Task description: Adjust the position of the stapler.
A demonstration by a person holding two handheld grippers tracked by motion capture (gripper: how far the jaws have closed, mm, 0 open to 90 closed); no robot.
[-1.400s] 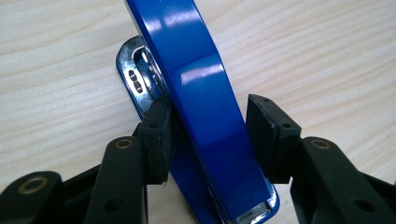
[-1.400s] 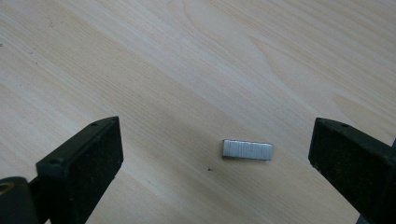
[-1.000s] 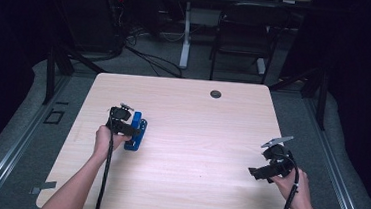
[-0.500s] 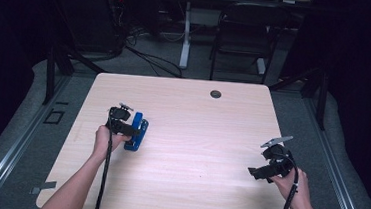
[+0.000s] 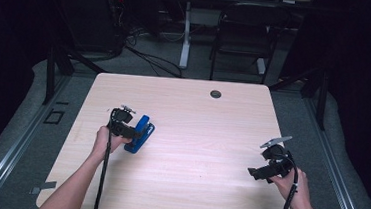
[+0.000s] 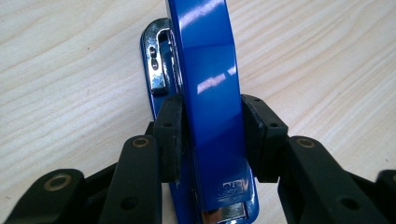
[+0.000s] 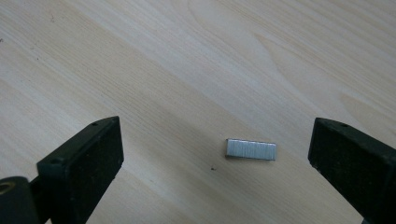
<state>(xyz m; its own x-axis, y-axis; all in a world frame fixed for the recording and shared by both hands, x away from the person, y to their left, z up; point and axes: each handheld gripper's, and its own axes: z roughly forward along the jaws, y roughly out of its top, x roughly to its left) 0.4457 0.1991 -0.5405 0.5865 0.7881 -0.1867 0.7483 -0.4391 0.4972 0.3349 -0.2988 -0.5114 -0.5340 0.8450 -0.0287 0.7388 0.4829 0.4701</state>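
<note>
At a pale wooden surface [image 5: 196, 135], I hold a claw in each hand. My left claw [image 5: 132, 130] is at the left part of the surface, clamped on a blue stapler [image 5: 139, 133] that lies there. In the left claw view the stapler [image 6: 208, 107] runs straight away from the camera, its glossy blue top arm between my two black pads [image 6: 169, 135], one pressing on each flank. The jaws have just been closing, and now both pads meet the stapler's sides with no gap that I can see. The chrome anvil plate [image 6: 156, 60] at the stapler's far end shows just left of the top arm, on the blue base, which rests flat on the wood.

My right claw [image 5: 258, 173] is well apart from the stapler, near the right edge of the surface, and points leftward across it. In the right claw view its jaws stand wide, with nothing pressed between them. A short strip of silver staples [image 7: 251, 149] lies flat on the wood between the two jaws, nearer the right-hand one in that view and touching neither.

A small dark round grommet [image 5: 216, 94] sits in the far part of the surface, well apart from both claws.
</note>
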